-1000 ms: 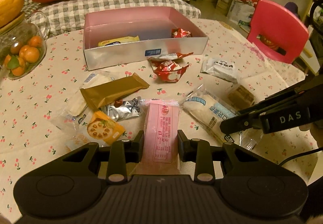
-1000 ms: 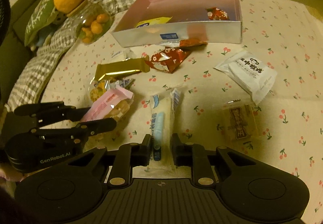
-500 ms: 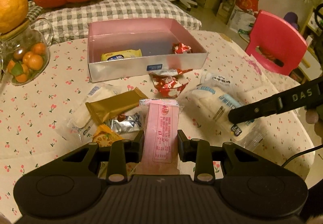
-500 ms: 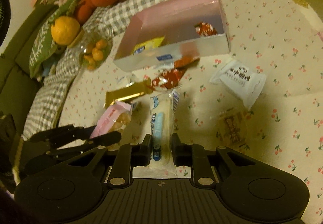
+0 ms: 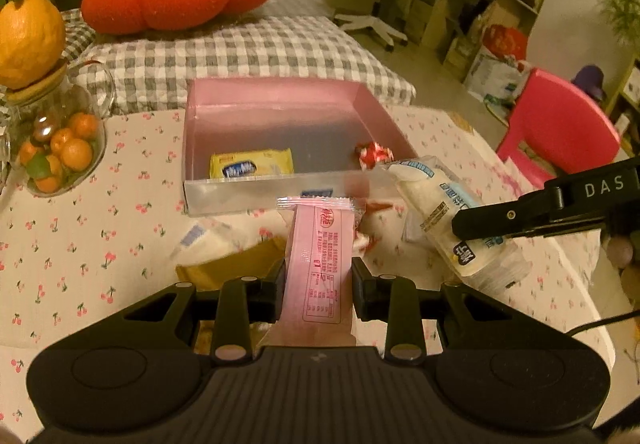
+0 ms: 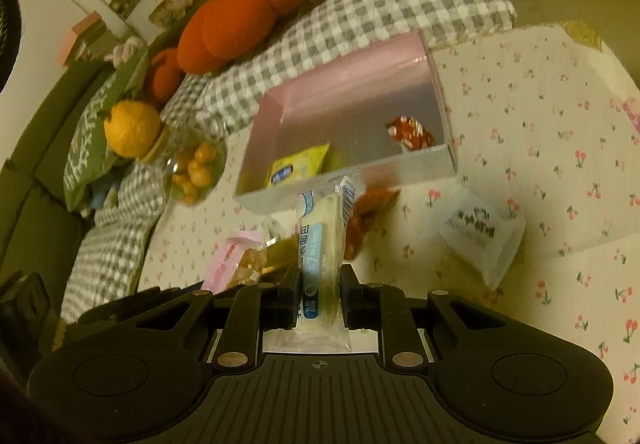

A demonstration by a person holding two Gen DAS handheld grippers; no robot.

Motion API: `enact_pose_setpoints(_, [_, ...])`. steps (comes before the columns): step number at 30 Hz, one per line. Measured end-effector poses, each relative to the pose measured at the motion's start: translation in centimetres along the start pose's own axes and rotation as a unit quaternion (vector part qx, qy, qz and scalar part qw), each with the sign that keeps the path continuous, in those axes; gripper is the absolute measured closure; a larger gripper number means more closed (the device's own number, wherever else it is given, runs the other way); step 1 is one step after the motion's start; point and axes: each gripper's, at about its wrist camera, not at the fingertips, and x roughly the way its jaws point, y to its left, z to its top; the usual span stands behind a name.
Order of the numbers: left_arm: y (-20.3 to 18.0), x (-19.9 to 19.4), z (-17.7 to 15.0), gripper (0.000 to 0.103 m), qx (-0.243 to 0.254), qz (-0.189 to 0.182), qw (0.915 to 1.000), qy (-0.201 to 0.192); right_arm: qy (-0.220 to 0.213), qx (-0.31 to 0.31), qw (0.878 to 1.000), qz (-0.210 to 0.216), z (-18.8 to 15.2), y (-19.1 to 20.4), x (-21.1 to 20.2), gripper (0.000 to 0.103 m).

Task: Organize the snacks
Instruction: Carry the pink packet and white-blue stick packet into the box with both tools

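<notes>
My left gripper [image 5: 319, 284] is shut on a pink snack pack [image 5: 323, 256] and holds it above the table in front of the pink box [image 5: 256, 198]. My right gripper [image 6: 320, 298] is shut on a white and blue snack pack [image 6: 322, 244], also lifted; this pack shows in the left wrist view [image 5: 444, 212] to the right of the box. The box [image 6: 348, 176] holds a yellow pack [image 5: 251, 166] and a red wrapped sweet [image 5: 374, 154]. The pink pack shows in the right wrist view [image 6: 236, 256] at the left.
On the cherry-print tablecloth lie a gold bar [image 5: 236, 264], a clear white pack [image 5: 204, 244], red wrappers [image 6: 366, 220] and a white pack [image 6: 480, 236]. A glass jar of small oranges [image 5: 56, 148] stands at the left. A pink chair [image 5: 560, 128] is at the right.
Both grippers have lifted their packs off the table and moved toward the pink box, which looks nearer and is seen from higher up.
</notes>
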Motion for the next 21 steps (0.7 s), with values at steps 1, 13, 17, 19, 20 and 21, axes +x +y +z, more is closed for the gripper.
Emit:
enact_pose_setpoints(1, [0.0, 0.1, 0.3, 0.073, -0.004, 0.002, 1.0, -0.003, -0.004, 0.003, 1.0, 0.0, 0.3, 0.0, 0.0, 0.084])
enact_pose_setpoints(13, [0.9, 1.7, 2.9, 0.073, -0.053, 0.025, 0.9978, -0.029, -0.059, 0.02, 0.998, 0.004, 3.8, 0.1, 1.6, 0.084])
enact_pose_setpoints(17, [1.1, 2.6, 3.9, 0.073, -0.061, 0.031, 0.9969, -0.037, -0.084, 0.023, 0.996, 0.005, 5.0, -0.5, 2.7, 0.084])
enact_pose_setpoints(19, [1.2, 3.1, 4.6, 0.073, -0.062, 0.032, 0.9965, -0.044, -0.091, 0.022, 0.996, 0.005, 5.4, -0.8, 3.3, 0.084])
enact_pose_setpoints(20, [1.3, 3.4, 5.0, 0.073, -0.063, 0.031, 0.9964, -0.048, -0.093, 0.022, 0.995, 0.007, 5.6, -1.0, 3.7, 0.084])
enact_pose_setpoints(21, [1.3, 3.7, 5.3, 0.073, -0.062, 0.031, 0.9964, -0.049, -0.095, 0.024, 0.995, 0.009, 5.9, -1.2, 4.0, 0.084])
